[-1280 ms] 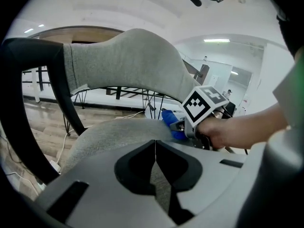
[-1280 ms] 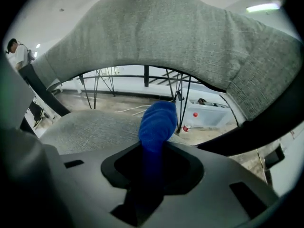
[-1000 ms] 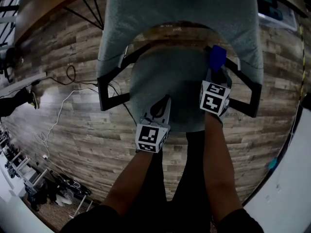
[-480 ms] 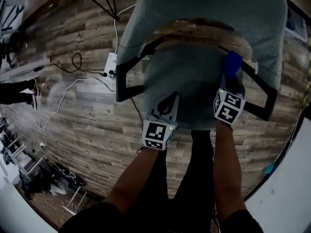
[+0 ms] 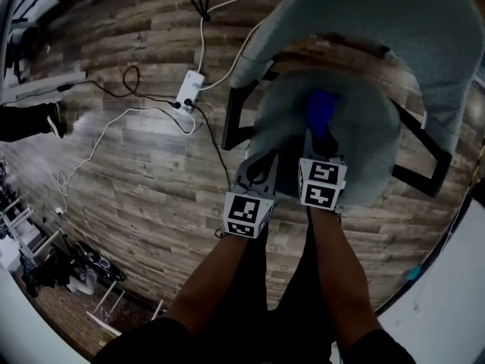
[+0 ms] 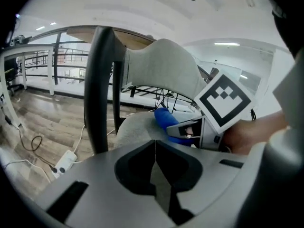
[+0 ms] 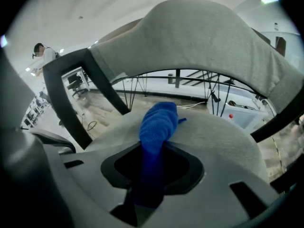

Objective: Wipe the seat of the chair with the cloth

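My right tongs [image 5: 319, 144] were clamped on the blue cloth [image 5: 321, 108]. Its free end bunched out past the tips and lay on the middle of the chair's grey seat [image 5: 371, 135]. My left tongs [image 5: 260, 164] were pressed together with nothing between them, at the seat's near left edge, just beside the right ones. The grey backrest [image 5: 394, 21] rose beyond the seat. A white power strip [image 5: 190, 89] lay on the wooden floor [image 5: 136, 180] left of the chair.
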`<state>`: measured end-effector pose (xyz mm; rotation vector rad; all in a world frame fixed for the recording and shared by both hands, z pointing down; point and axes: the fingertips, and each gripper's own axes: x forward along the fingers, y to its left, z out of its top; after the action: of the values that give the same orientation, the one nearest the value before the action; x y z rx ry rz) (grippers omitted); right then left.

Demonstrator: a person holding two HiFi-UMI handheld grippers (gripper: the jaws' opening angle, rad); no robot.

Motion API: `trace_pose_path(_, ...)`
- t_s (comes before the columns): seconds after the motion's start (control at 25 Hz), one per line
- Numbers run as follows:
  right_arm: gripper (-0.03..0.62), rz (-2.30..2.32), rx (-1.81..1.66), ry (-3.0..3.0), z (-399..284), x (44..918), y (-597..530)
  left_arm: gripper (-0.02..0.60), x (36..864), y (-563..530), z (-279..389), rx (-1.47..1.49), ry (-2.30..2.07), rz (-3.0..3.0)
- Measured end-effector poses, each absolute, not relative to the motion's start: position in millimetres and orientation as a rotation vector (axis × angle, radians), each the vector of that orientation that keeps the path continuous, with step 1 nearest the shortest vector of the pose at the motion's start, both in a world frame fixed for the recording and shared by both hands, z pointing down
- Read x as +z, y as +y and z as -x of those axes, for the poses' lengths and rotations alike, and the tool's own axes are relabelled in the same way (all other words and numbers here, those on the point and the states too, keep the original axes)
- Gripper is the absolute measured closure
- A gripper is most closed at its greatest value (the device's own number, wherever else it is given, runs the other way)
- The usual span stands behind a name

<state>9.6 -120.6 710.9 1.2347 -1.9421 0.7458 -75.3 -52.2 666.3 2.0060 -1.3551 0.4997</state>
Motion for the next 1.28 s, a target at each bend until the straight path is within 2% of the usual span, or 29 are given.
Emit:
trace_pose_path(0.28, 0.487, -1.128, 0.741, -2.006, 70.8, 709.5, -100.3, 0.572, 670.4, -32.6, 114.5, 0.496, -1.359, -1.976)
trace_pose_path(0.52, 0.487, -1.108, 0.727, -1.981, 98.9, 720.8, -95.6, 0.572, 674.2, -21.8, 149.8, 0.524, -1.380, -1.961)
trace_pose_path(0.72, 0.487, -1.163, 0.756, -1.963, 93.4, 723.8, -95.7, 0.572, 677.1, -18.1, 156.0, 0.538, -1.373, -1.961)
trace_pose_path(0.92, 0.487, -1.208, 0.760, -1.957, 72.9, 722.0, -94.1, 0.572, 670.6, -17.5, 135.2, 0.527, -1.365, -1.964)
trace_pose_path(1.28, 0.487, -1.299, 0.787, -1.886, 2.5, 722.5, -89.5, 0.572, 669.4, -27.3, 113.8, 0.575, -1.392, -1.974)
